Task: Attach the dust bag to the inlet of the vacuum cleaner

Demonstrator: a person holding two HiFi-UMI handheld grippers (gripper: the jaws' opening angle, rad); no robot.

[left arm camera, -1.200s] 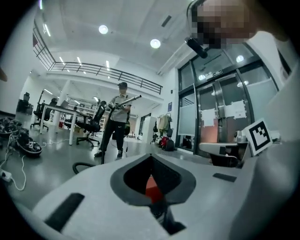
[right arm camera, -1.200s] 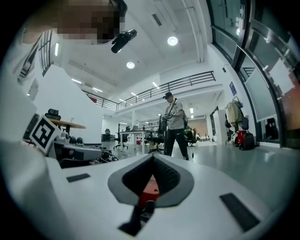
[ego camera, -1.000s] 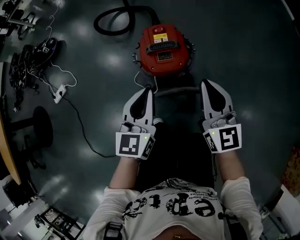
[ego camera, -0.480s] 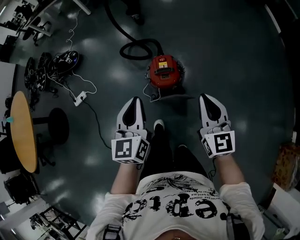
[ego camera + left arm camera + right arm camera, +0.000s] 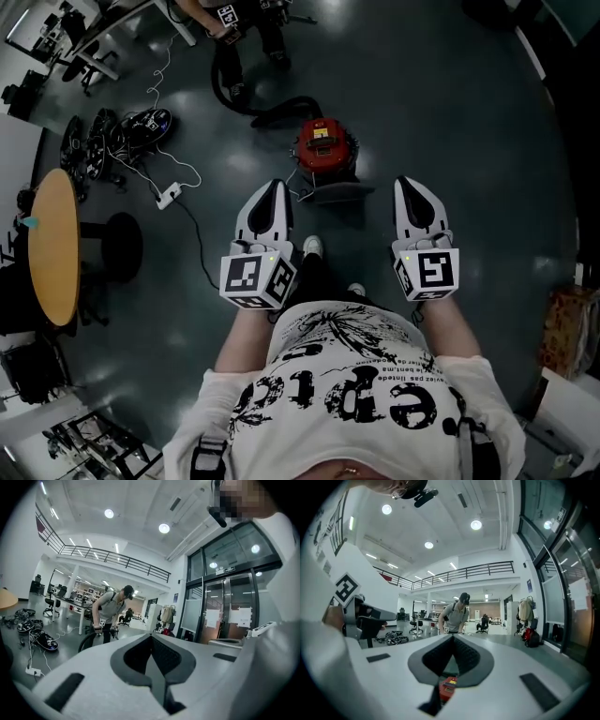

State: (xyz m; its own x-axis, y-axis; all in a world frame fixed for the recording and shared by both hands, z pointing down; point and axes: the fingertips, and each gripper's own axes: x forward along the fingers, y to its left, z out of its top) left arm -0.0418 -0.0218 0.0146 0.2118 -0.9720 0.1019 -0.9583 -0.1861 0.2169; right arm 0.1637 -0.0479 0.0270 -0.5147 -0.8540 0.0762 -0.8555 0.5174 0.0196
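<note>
L gripper [image 5: 271, 187]: jaws were together, empty.
R gripper [image 5: 410, 184]: jaws together, empty.
Vacuum cleaner [image 5: 323, 142]: red, sat on floor [image 5: 459, 103], far beyond the 2.

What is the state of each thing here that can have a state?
left gripper: shut, empty
right gripper: shut, empty
vacuum: upright on the floor, no dust bag in sight
hose: looped on the floor, seems joined to the vacuum
power strip: lying on the floor
</note>
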